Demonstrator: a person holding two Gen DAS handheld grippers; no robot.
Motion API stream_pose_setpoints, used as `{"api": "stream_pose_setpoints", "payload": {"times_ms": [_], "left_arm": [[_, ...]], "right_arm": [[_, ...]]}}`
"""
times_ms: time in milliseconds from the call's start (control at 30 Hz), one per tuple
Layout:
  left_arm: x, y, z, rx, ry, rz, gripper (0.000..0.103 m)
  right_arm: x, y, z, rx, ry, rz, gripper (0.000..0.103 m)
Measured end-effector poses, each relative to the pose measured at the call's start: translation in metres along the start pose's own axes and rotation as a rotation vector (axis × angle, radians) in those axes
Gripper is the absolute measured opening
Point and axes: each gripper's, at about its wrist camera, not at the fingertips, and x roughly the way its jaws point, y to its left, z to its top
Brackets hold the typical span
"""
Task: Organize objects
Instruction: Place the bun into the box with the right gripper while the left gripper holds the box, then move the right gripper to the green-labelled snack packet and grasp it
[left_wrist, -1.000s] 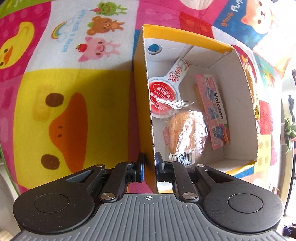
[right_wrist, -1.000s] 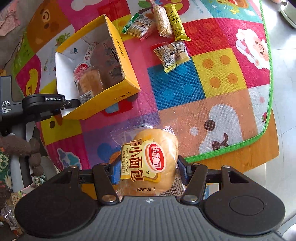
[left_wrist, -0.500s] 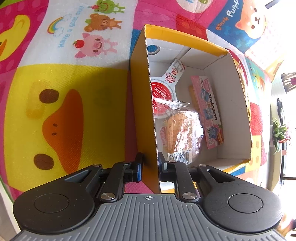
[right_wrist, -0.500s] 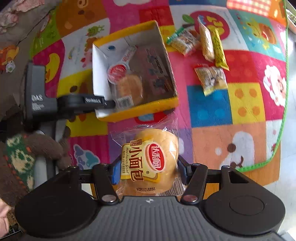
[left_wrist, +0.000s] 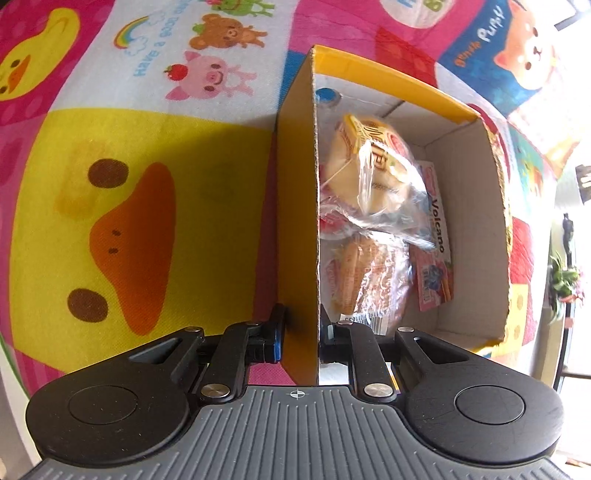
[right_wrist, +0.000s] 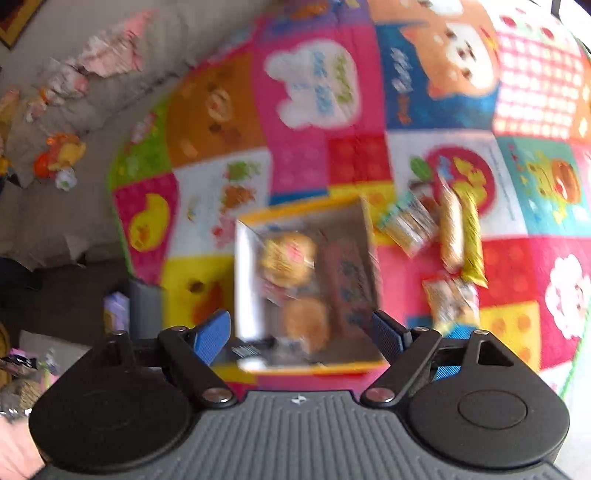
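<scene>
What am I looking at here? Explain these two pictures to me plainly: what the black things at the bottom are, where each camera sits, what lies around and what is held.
There is no robot. A person holds a two-finger gripper in each hand, and a wide-angle camera on each looks forward along its fingers, so each picture shows that tool's own black body at the bottom.

The left camera's picture: the left gripper is clamped on the side wall of a yellow cardboard box, which stands on a colourful play mat. In the box lie a wrapped bread bun, another wrapped pastry and a flat pink packet.

The right camera's picture is blurred. The right gripper is open and holds nothing, above the same box. A few snack packets lie on the mat beside the box.
</scene>
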Motion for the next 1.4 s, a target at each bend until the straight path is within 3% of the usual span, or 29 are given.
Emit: {"api": "stream_pose_setpoints", "payload": {"times_ms": [233,367,533,700,800,967,1033,1133,1233,1267,1400], "left_arm": [[0.001,-0.004,-0.002,-0.074,0.011,0.055,0.015],[0.003,-0.008,-0.004,-0.111,0.027,0.096,0.014],[0.008,-0.016,-0.012,-0.134,0.048,0.15,0.013],[0.008,-0.018,-0.015,-0.19,0.03,0.17,0.013],[0.003,-0.02,-0.016,-0.201,0.0,0.176,0.013],[-0.005,-0.027,-0.017,-0.198,-0.021,0.191,0.013],[-0.008,-0.031,-0.019,-0.219,-0.034,0.184,0.013],[-0.012,-0.03,-0.028,-0.27,-0.056,0.167,0.013],[-0.013,-0.028,-0.035,-0.314,-0.07,0.156,0.013],[-0.013,-0.027,-0.037,-0.324,-0.073,0.155,0.013],[-0.012,-0.029,-0.04,-0.317,-0.059,0.156,0.013]], "right_arm": [[0.061,-0.113,-0.045,0.113,0.25,-0.169,0.083],[0.074,-0.172,-0.036,0.187,0.278,-0.208,0.083],[0.086,-0.204,0.013,0.158,0.228,-0.208,0.081],[0.103,-0.198,0.074,0.074,0.179,-0.126,0.055],[0.118,-0.179,0.101,0.004,0.163,-0.084,0.051],[0.142,-0.127,0.124,-0.211,0.167,-0.03,0.052],[0.153,-0.1,0.126,-0.365,0.193,-0.006,0.052],[0.176,-0.08,0.122,-0.575,0.236,-0.036,0.052],[0.19,-0.08,0.124,-0.596,0.266,-0.046,0.053],[0.193,-0.082,0.125,-0.58,0.267,-0.046,0.059],[0.204,-0.09,0.128,-0.5,0.285,-0.019,0.069]]}}
